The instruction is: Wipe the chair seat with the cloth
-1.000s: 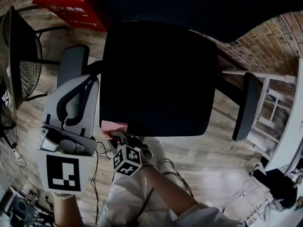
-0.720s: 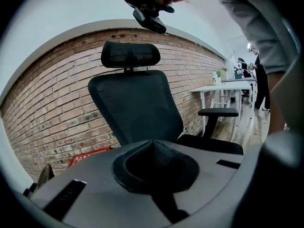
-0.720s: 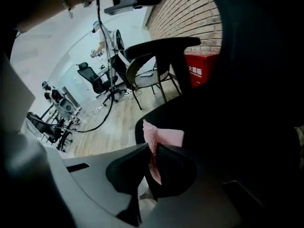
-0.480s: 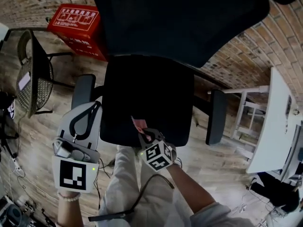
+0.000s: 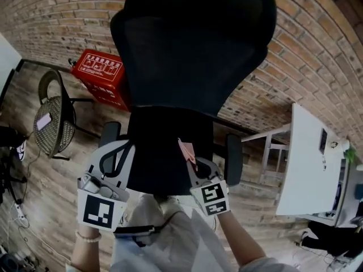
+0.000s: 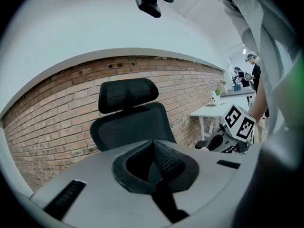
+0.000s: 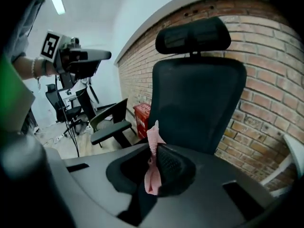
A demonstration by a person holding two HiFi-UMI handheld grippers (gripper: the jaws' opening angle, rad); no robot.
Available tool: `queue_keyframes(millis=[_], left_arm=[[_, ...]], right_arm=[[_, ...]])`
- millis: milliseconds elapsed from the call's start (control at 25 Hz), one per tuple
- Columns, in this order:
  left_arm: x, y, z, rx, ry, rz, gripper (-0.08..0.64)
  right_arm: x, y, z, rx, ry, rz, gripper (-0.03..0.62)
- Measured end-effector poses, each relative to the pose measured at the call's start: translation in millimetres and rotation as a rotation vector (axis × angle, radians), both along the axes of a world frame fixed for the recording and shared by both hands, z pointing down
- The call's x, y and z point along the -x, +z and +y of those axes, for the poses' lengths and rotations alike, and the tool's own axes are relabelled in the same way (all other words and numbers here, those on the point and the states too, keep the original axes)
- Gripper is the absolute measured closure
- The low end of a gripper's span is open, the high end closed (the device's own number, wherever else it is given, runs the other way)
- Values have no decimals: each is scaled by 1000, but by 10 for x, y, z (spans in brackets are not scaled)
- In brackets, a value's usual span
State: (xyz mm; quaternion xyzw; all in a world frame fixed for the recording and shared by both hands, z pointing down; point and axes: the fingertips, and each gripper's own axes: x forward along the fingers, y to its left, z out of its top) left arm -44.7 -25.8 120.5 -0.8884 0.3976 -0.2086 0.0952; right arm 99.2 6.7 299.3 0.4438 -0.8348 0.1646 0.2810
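Note:
A black office chair stands before a brick wall, its seat (image 5: 161, 152) below its tall backrest (image 5: 190, 50). My right gripper (image 5: 193, 162) is shut on a small pink cloth (image 5: 186, 150), which sticks up from the jaws above the seat's right front part. In the right gripper view the cloth (image 7: 152, 136) is pinched between the closed jaws of that gripper (image 7: 156, 163), facing the backrest (image 7: 197, 103). My left gripper (image 5: 126, 147) hovers by the seat's left front corner, shut with nothing in it. In the left gripper view its jaws (image 6: 153, 148) meet, pointing at the backrest (image 6: 130, 127).
A red box (image 5: 99, 75) stands on the wooden floor at the left of the chair, with a wicker chair (image 5: 51, 120) farther left. A white table (image 5: 309, 163) stands at the right. The armrests (image 5: 232, 160) flank the seat.
Both grippers have risen away from the seat's front edge, and the whole chair now shows. The right gripper has carried the pink cloth up and to the right.

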Motion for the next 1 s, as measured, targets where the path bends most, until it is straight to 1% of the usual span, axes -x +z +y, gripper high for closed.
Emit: queue_keyframes(millis=[200,320,520,720,920,1000], left_arm=[[-42,-464,47,-33,-4,15,541],[-75,-682,115,-62,14,-7,541],[-44,-974,171,-108,11,-11,541],[-8,-1129,251,-133,-7,1,541],[14,-1122,303,-115,-39,34,541],[12,-1106,315,-111,-44,34,541]], right_arm=[[-231,-745,-100,-111,78,-54,537],[-310,-1170,-89,-183,96,-56,537],[-368,-1832,-49,-302,128,-92,537],[-518,-2120,68,-361,174,-97,537],[-511,-2217,128,-379,163,-99,537],[-480,-2225,142,-382,156,-99,537]])
